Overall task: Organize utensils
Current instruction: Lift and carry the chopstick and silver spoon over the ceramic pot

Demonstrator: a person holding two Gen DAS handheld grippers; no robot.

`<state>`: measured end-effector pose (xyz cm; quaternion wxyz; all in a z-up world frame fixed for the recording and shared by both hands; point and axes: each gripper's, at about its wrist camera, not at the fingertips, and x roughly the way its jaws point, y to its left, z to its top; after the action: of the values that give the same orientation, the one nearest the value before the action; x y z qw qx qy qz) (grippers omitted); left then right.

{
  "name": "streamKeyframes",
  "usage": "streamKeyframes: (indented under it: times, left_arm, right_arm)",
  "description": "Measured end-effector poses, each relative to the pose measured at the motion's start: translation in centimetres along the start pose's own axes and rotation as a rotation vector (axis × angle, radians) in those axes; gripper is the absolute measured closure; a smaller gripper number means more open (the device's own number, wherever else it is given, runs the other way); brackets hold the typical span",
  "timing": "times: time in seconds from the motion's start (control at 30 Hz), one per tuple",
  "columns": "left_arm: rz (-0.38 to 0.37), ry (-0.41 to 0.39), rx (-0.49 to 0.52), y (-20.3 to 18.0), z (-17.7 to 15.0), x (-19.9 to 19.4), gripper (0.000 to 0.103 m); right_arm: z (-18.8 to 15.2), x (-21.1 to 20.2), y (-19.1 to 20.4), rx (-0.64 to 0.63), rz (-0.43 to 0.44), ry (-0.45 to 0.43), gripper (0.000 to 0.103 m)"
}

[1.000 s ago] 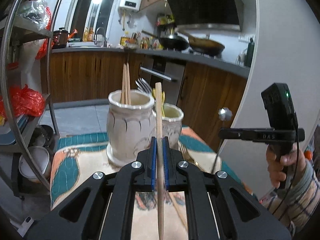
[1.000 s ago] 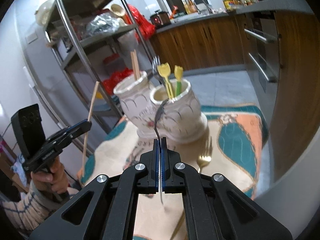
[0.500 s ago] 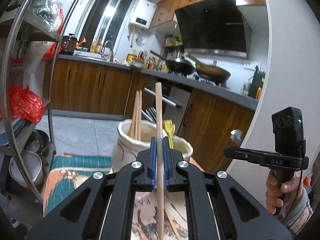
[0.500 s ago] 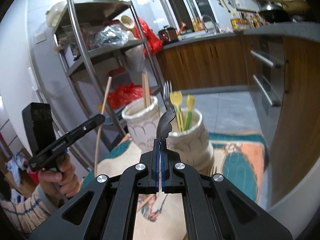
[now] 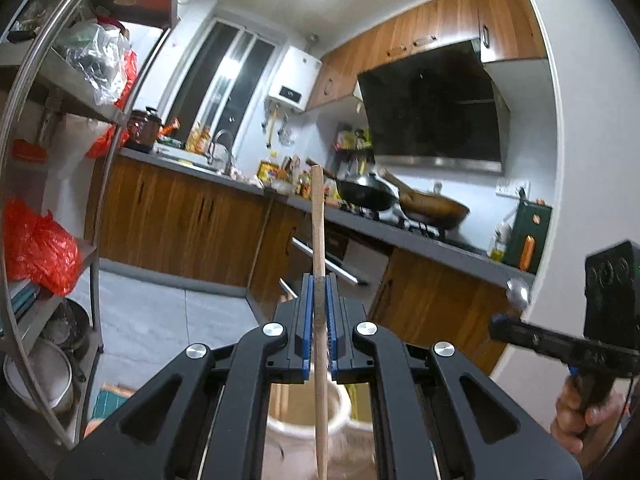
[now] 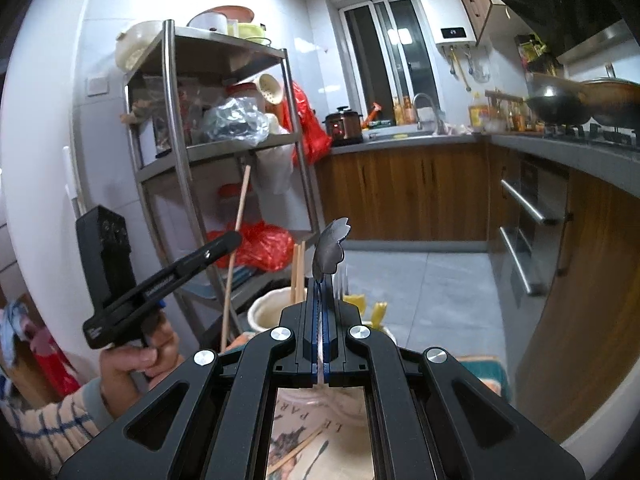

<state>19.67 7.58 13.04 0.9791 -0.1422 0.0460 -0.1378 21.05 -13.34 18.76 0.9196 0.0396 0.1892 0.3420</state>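
Note:
My left gripper (image 5: 319,280) is shut on a wooden chopstick (image 5: 319,232) that stands upright above the cream ceramic jar (image 5: 304,432), its lower end over the jar's mouth. My right gripper (image 6: 320,284) is shut on a silver utensil with a scalloped handle end (image 6: 331,248), held upright above the two jars (image 6: 264,312). The left jar holds chopsticks (image 6: 298,272); the right jar holds a fork and yellow utensils (image 6: 378,310). The left gripper (image 6: 228,242) with its chopstick (image 6: 236,256) also shows in the right wrist view.
A steel shelf rack (image 6: 180,152) with bags and bowls stands to the left. Kitchen counters with woks (image 5: 432,206) run behind. A patterned mat (image 6: 320,448) with a loose chopstick (image 6: 296,452) lies under the jars.
Both grippers have risen and tilted upward, so the jars have dropped to the bottom of both views. The chopstick and the silver utensil stay gripped.

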Motion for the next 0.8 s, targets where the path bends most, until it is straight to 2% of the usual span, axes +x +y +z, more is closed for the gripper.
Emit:
streamKeyframes:
  times: [0.23, 0.37, 0.53, 0.8]
  left_arm:
    - [0.042, -0.073, 0.038, -0.3, 0.6, 2.6, 0.097]
    - [0.066, -0.078, 0.04, -0.1, -0.6, 3.8, 0.097]
    - [0.09, -0.043, 0.061, -0.3, -2.9, 4.5, 0.097]
    - [0.141, 0.014, 0.148, -1.3, -6.2, 4.0, 0.097]
  right_arm:
    - [1.0, 1.3, -0.4, -0.024, -0.037, -0.005, 0.1]
    - [1.4, 1.9, -0.2, -0.072, -0.109, -0.003, 0.1]
    - [0.7, 3.5, 0.0, -0.128, -0.165, 0.058, 0.1]
    - [-1.4, 7.2, 1.2, -0.199, -0.188, 0.167, 0.1]
